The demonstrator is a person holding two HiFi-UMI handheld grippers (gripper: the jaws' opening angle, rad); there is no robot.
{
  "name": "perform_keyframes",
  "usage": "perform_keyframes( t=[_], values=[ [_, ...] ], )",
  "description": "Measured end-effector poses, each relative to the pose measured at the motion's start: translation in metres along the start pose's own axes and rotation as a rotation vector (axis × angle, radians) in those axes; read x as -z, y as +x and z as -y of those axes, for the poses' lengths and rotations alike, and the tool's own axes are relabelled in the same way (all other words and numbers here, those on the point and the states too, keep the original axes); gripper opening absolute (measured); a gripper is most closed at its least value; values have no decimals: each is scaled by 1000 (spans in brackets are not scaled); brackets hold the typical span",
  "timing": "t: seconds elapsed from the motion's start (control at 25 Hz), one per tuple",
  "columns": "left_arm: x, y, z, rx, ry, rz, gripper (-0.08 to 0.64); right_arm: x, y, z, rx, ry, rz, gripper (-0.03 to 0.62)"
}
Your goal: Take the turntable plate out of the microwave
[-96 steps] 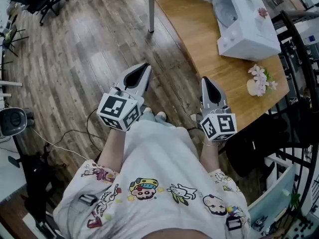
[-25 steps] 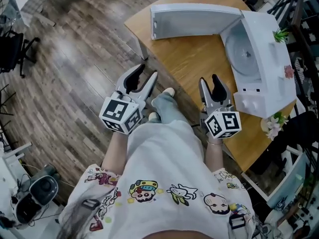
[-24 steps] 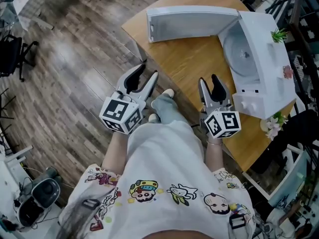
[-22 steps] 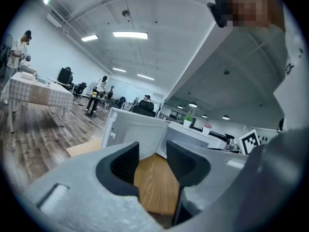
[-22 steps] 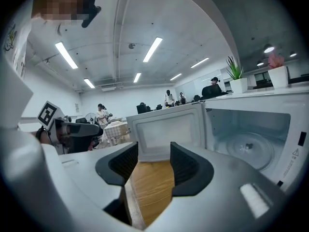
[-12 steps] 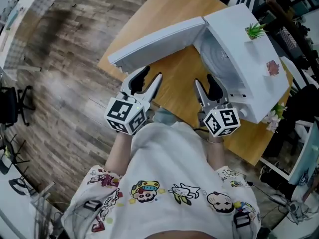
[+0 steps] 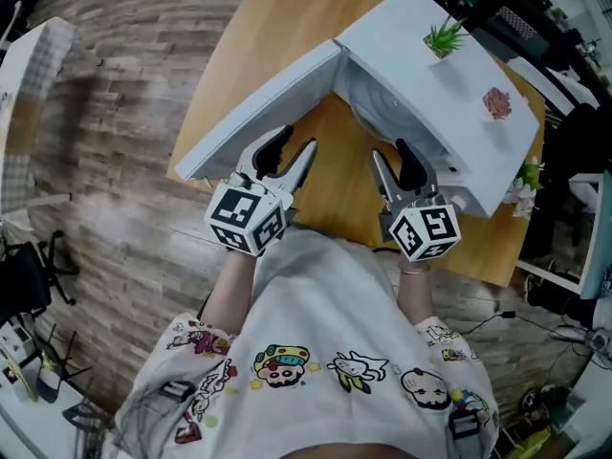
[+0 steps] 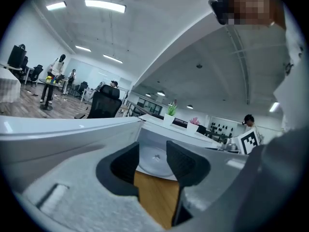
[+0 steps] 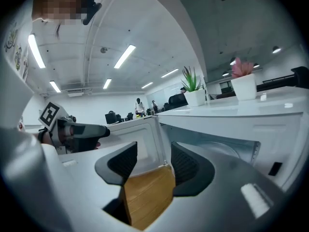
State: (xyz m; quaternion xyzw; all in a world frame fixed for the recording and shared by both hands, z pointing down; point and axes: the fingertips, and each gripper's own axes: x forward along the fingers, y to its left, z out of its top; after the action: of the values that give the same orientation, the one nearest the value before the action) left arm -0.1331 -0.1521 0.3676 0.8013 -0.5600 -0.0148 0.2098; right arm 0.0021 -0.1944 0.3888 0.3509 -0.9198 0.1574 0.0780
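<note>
A white microwave point(image 7: 449, 94) stands on the wooden table point(image 7: 277, 27), its door point(image 7: 258, 113) swung open to the left. The round pale turntable plate point(image 8: 155, 162) lies inside the cavity, seen straight ahead in the left gripper view; in the right gripper view the plate point(image 9: 227, 151) shows only partly. My left gripper point(image 7: 294, 142) hovers over the table's near edge in front of the open door, open and empty. My right gripper point(image 7: 390, 151) is beside it, facing the cavity's mouth, also open with nothing between its fingers. Neither touches the microwave.
A small green plant point(image 7: 442, 38) and a pink flower point(image 7: 496, 103) sit on top of the microwave. White flowers point(image 7: 521, 196) lie at the table's right end. Wood floor spreads to the left, with an office chair point(image 7: 24, 275) there.
Both grippers have moved from over the floor to over the table's near edge, closer to the microwave. The microwave and its open door now lie directly ahead. Jaws stay open.
</note>
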Motion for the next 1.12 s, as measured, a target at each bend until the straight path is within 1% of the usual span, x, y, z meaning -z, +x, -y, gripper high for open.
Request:
perform_keyframes(
  t=[0.28,0.36,0.48,0.76,1.0,1.12],
  values=[
    [0,28,11,156,37,-70,172,1,-28,15,182,53,45,213],
    [1,36,16,199,47,-85,172,3,-35,18,224,61,52,213],
    [6,47,26,246,42,-113,172,8,-45,24,272,77,49,213],
    [26,67,44,333,3,-174,172,17,-64,36,359,111,51,212],
    [39,88,46,382,-64,-216,172,21,-66,42,408,124,54,209],
    [47,99,47,391,-92,-239,172,25,-67,44,419,133,48,207]
  ],
)
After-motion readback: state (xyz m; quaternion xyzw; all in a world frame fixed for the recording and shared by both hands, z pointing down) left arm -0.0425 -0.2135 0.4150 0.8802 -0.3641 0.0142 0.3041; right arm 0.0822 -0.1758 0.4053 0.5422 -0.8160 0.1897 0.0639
